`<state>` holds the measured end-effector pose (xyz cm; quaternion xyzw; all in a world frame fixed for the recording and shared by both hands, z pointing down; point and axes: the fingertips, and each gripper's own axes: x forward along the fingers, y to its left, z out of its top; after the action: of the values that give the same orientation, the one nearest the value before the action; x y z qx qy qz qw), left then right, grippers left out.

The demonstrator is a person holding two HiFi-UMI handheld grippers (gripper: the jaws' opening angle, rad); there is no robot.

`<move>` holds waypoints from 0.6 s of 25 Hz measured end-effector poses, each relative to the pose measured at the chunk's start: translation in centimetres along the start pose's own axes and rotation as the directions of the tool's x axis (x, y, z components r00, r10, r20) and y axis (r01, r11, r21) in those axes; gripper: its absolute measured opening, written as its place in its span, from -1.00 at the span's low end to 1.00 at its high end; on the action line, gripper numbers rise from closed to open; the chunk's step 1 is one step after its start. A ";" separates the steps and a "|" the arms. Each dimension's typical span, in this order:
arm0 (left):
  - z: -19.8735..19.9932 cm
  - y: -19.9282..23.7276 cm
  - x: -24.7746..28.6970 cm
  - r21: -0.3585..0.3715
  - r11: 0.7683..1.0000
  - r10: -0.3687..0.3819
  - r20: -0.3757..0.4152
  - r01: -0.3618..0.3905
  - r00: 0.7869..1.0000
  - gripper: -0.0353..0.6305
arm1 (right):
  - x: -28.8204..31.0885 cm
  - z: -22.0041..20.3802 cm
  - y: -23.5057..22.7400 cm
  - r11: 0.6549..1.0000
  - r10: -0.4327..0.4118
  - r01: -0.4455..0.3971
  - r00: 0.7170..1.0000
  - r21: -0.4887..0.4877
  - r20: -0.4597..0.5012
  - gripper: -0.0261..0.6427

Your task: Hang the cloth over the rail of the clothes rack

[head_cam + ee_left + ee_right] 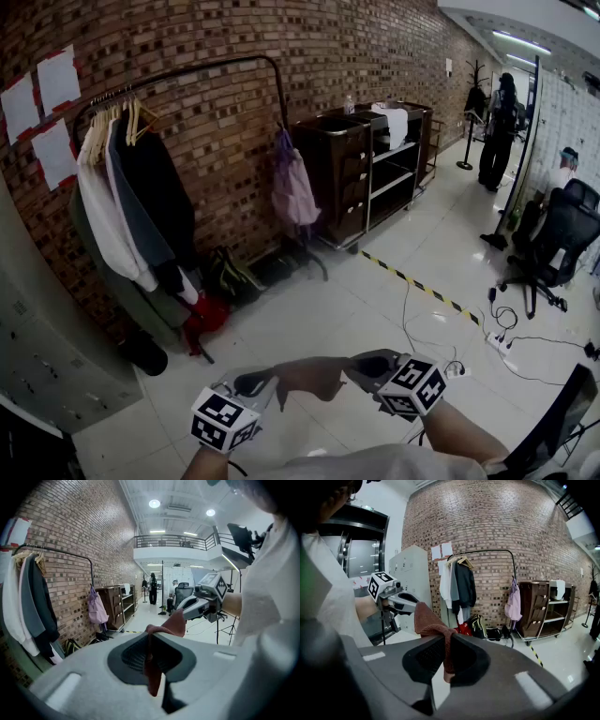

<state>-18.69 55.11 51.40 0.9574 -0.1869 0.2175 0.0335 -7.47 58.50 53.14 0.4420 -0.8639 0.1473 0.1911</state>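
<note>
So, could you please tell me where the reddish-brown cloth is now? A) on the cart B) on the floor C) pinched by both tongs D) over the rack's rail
C: the left tongs and right tongs are each shut on an end of the cloth, away from the clothes rack.

Upper centre: brown cart (337, 173). Right edge: black office chair (562, 234). Lower left: grey lockers (37, 347). Floor: striped tape (419, 285).

Rail (208, 67) mid-span bare; coats (131, 202) crowd left end, pink garment (292, 187) right end.
</note>
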 end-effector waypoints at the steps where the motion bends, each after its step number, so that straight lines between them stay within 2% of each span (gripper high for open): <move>1: -0.1 0.0 0.4 0.005 1.000 -0.004 -0.001 0.004 1.000 -0.84 | -0.1 -0.2 -0.5 1.000 -0.009 0.009 1.000 -0.003 0.003 -0.89; 8: 1.1 1.0 3.3 0.046 0.998 -0.034 -0.001 0.034 0.999 -0.84 | -0.6 0.8 -4.4 0.998 -0.064 0.065 0.997 -0.017 0.030 -0.89; 15: 4.0 6.8 8.3 0.086 0.993 -0.077 0.010 0.076 0.997 -0.84 | 2.2 3.9 -10.5 0.992 -0.122 0.123 0.992 -0.022 0.041 -0.89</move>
<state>-12.65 45.40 51.22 0.9659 -0.1406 0.2176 -0.0003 -0.84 49.40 51.63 0.4945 -0.8407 0.1158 0.1880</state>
